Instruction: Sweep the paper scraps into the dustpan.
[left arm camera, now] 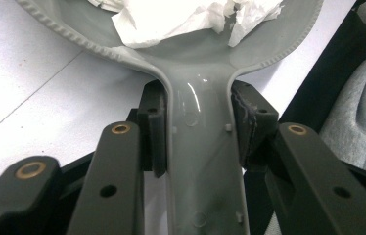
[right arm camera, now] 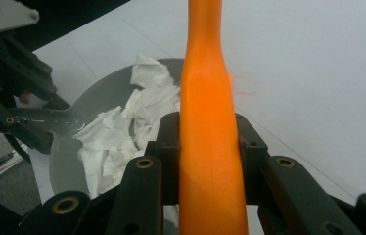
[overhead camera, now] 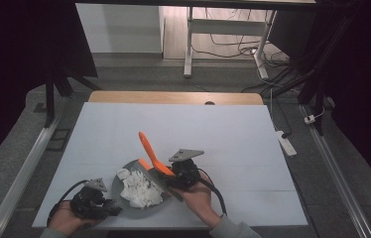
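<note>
Where jaws clamp it, dustpan handle (left arm camera: 200,161), ridged rim.

A grey dustpan (overhead camera: 124,194) lies flat near the front edge of the white table, its short handle (left arm camera: 203,161) pointing toward the person and its rim ridged. Crumpled white tissue paper (overhead camera: 140,189) is heaped inside the pan. An orange brush handle (overhead camera: 149,148) slants up and away over the pan's right side, its grey head (overhead camera: 161,182) resting at the paper.
</note>
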`<state>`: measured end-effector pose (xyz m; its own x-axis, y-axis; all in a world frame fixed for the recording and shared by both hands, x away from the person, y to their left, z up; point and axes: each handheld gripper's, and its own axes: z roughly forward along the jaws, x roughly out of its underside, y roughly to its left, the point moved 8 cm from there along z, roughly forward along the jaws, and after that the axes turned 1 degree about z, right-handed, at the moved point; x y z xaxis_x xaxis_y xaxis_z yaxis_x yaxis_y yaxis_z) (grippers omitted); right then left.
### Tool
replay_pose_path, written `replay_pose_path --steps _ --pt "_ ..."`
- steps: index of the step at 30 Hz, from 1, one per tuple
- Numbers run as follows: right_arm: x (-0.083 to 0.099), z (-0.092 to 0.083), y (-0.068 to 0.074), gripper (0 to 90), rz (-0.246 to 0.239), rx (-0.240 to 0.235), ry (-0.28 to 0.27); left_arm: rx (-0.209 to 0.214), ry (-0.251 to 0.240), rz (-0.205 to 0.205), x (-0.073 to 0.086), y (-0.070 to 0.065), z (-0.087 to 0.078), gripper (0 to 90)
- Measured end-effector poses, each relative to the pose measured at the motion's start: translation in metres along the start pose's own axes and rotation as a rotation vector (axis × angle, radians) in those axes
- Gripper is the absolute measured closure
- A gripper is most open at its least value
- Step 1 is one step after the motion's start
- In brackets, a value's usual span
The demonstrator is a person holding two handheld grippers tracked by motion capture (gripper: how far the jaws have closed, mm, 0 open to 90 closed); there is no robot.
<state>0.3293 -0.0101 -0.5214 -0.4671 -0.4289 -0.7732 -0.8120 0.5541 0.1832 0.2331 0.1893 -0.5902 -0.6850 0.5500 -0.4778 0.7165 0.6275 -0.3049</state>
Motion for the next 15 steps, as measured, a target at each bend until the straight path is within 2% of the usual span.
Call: replay_pose_path --steps 8,15 --pt "-0.002 -0.017 -0.006 71.1 0.009 0.004 -0.032 -0.006 -0.031 -0.006 0.0 0.0 0.0 61.8" --pt "-0.001 -0.027 -0.023 71.0 0.036 0.027 -0.052 -0.021 -0.063 0.0 -0.001 0.001 -0.002 62.0"
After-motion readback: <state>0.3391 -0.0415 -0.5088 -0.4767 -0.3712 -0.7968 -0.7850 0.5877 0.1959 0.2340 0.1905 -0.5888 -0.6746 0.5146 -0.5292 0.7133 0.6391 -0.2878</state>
